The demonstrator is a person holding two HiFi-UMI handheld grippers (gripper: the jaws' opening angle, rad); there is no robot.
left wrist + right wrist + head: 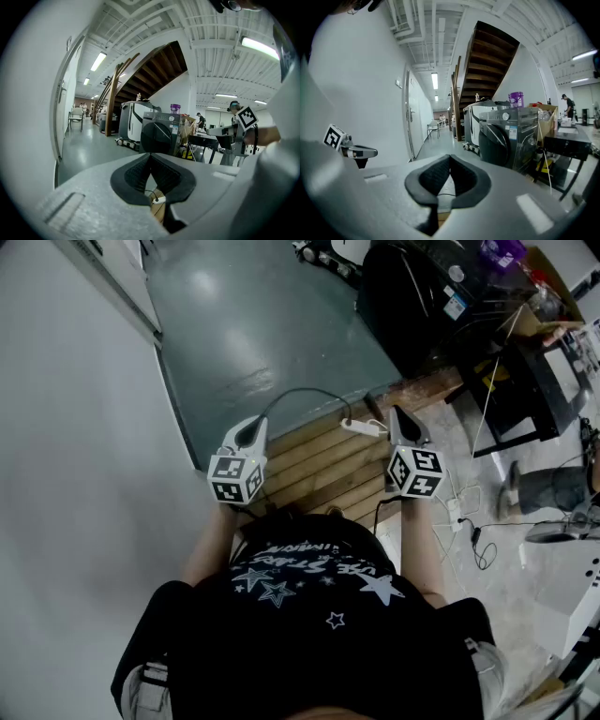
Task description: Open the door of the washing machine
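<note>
The washer [508, 136] stands across the floor ahead of both grippers, well apart from them, dark grey and front-loading, with its round door [491, 139] shut flat against the front. A purple tub [515, 99] shows just above its top edge; whether it rests on the washer I cannot tell. Behind the washer a brown staircase [487, 61] climbs toward the ceiling, and to the washer's right stands a black bench [568, 143]. The right gripper [450, 160] is aimed a little left of the washer, slightly downward, its jaws together with the dark pads meeting at the tip and nothing between them. The left gripper [150, 157] is held level with it on the other side of the person's body, its jaws likewise closed on nothing, and in its view the washer sits straight ahead over the jaw tips. In the head view both grippers are out in front of the person's chest over a patch of wooden planks [319, 465], where a white power strip [366, 427] lies between them with a black cable curving away from it. A plain white wall [84, 474] runs along the person's left, and far down the corridor beside it stands a chair [432, 127].
</note>
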